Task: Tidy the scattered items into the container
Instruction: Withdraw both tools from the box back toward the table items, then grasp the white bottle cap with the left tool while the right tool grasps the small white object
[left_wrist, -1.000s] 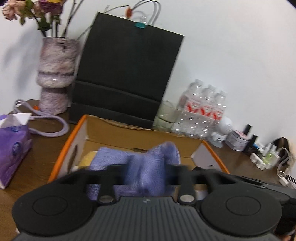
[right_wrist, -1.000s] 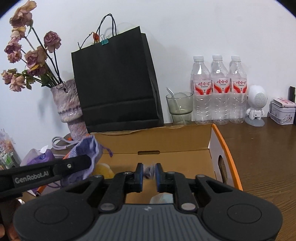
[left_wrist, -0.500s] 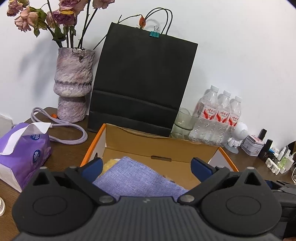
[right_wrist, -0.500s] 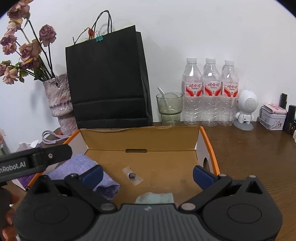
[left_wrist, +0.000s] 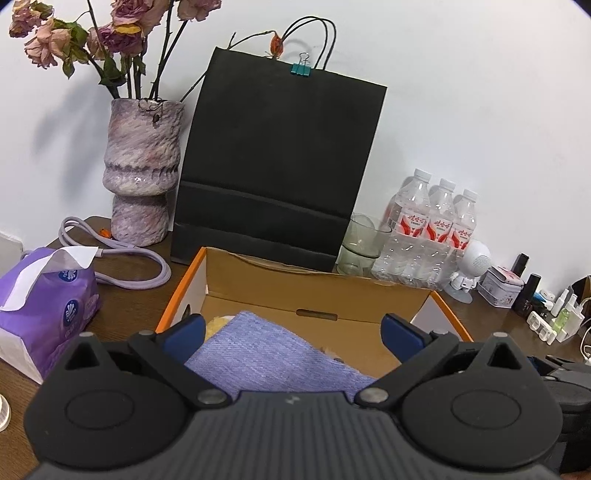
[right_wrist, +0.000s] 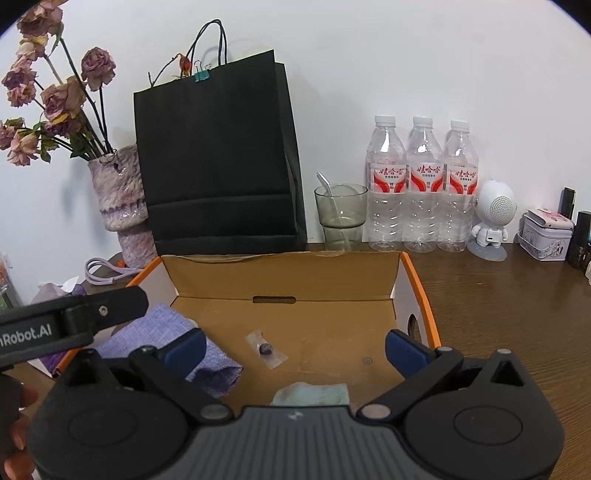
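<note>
An open cardboard box with orange edges (left_wrist: 317, 291) (right_wrist: 284, 280) stands on the brown table. A folded purple cloth (left_wrist: 269, 354) (right_wrist: 170, 332) lies in its left part, over something yellow (left_wrist: 216, 326). A small packet with a dark round piece (right_wrist: 266, 349) and a pale green wipe (right_wrist: 314, 393) lie on the box floor. My left gripper (left_wrist: 291, 334) is open and empty above the cloth. My right gripper (right_wrist: 295, 350) is open and empty over the box's near side. The left gripper's body (right_wrist: 70, 321) shows in the right wrist view.
A black paper bag (left_wrist: 273, 166), a vase of dried roses (left_wrist: 142, 184), a glass (right_wrist: 341, 214) and three water bottles (right_wrist: 421, 188) stand behind the box. A purple tissue pack (left_wrist: 40, 306) and lilac cable (left_wrist: 122, 254) lie left. A robot figure (right_wrist: 493, 218), tin and small bottles stand right.
Both grippers opened. The left one let the purple cloth drop into the box; the right one released the small packet onto the box floor. Both views pulled back and up.
</note>
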